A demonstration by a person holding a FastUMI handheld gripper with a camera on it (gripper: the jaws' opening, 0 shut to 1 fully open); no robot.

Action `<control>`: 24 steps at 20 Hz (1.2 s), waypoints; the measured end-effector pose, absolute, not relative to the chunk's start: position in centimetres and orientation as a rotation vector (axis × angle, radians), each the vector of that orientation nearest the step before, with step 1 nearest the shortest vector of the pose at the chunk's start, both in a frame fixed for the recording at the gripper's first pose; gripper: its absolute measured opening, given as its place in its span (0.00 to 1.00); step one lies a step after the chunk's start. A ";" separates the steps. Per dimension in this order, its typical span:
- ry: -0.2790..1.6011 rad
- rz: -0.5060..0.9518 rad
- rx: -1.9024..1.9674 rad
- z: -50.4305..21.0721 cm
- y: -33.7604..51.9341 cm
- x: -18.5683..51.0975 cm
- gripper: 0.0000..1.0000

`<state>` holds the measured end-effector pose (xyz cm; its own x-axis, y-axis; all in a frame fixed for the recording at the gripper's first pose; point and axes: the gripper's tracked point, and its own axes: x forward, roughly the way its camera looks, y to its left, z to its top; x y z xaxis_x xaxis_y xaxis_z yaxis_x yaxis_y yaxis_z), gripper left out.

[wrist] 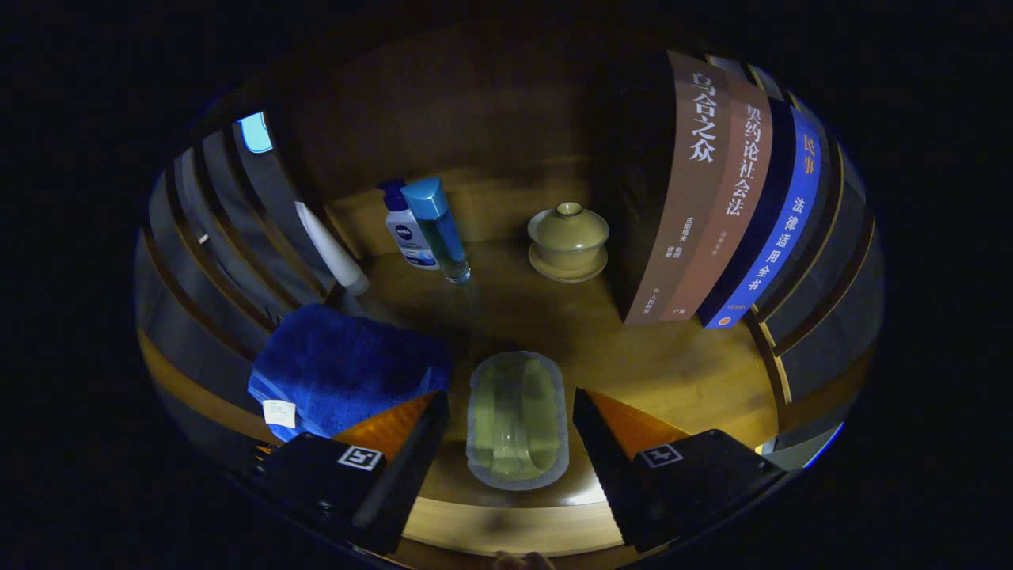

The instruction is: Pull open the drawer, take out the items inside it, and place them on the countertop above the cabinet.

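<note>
- Lying flat between the spread fingers of the tongs (510,443) is a pale green, oblong, soap-like bar in a clear, frosted-edged wrapper (517,419); the two black fingers stand wide apart, one on each side of it, and neither one touches it.
- Beyond the tongs and slightly to the right sits a squat, beige ceramic lidded cup on a matching saucer (568,240); its lid is on, so whatever is inside cannot be seen.
- Beyond the tongs to the left stand two upright bottles touching each other: a white pump bottle with a blue top and a blue label (407,233), and just in front of it a clear, slim bottle with a light blue cap (442,229), tilted a little and holding a bluish-green liquid.
- Left of those bottles, a white tube-shaped container (332,247) leans against the dark slatted side panel (229,229).
- Just ahead of the left finger, a folded deep blue fluffy towel with a small white tag (340,368) lies near the wrapped bar but apart from it.
- To the right and beyond the tongs, a row of upright books with brown and blue spines (732,206) stands close to the lidded cup.
- All of this rests on a warm brown wooden surface (681,372), with a wooden back wall (475,111) behind it.
- Dim lighting leaves the far wall and both sides in shadow.
</note>
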<state>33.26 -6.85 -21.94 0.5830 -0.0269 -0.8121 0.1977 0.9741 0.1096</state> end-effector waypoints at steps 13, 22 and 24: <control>0.449 -0.089 0.211 -13.4 -2.9 18.4 0.99; 0.283 -0.148 0.197 -17.1 -2.3 5.4 0.99; 0.300 -0.155 0.186 -19.0 -2.4 3.8 0.99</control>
